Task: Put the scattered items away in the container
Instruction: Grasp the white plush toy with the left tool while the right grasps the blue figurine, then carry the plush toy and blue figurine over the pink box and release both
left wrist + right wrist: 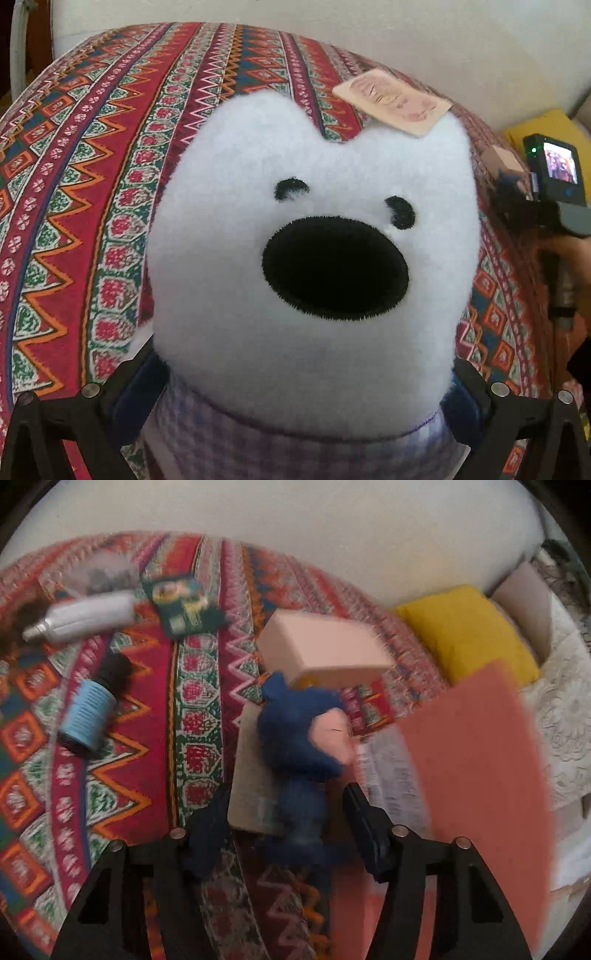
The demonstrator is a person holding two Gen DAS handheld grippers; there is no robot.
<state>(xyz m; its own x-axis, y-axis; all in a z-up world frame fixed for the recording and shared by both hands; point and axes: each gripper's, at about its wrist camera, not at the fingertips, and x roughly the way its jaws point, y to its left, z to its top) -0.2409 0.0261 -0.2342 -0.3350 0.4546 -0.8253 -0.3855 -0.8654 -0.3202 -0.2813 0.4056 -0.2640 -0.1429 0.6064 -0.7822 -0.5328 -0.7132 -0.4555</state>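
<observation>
The left gripper (306, 417) is clamped on a white plush bear (314, 236), its dark fingers (133, 398) pressed against the checked lilac collar on either side, the bear's face filling the left wrist view above the patterned cloth (92, 184); beyond its head a pale printed card (391, 105) lies flat on the cloth. The right gripper (288, 812) points down at a small blue doll (303, 746) with a pink face; the doll sits between the half-spread fingers (207, 834), but blur hides whether the pads touch it. The doll lies on a beige flat piece (251, 790), just beside a salmon-coloured surface (480, 775) that may be the container, though I cannot be sure. Behind the doll stands a pale pink box (325, 646); farther left lie a blue-labelled bottle (88, 712), a white tube (81, 618) and a green packet (184, 607); a yellow cushion (469, 635) rests off the cloth by the wall.
</observation>
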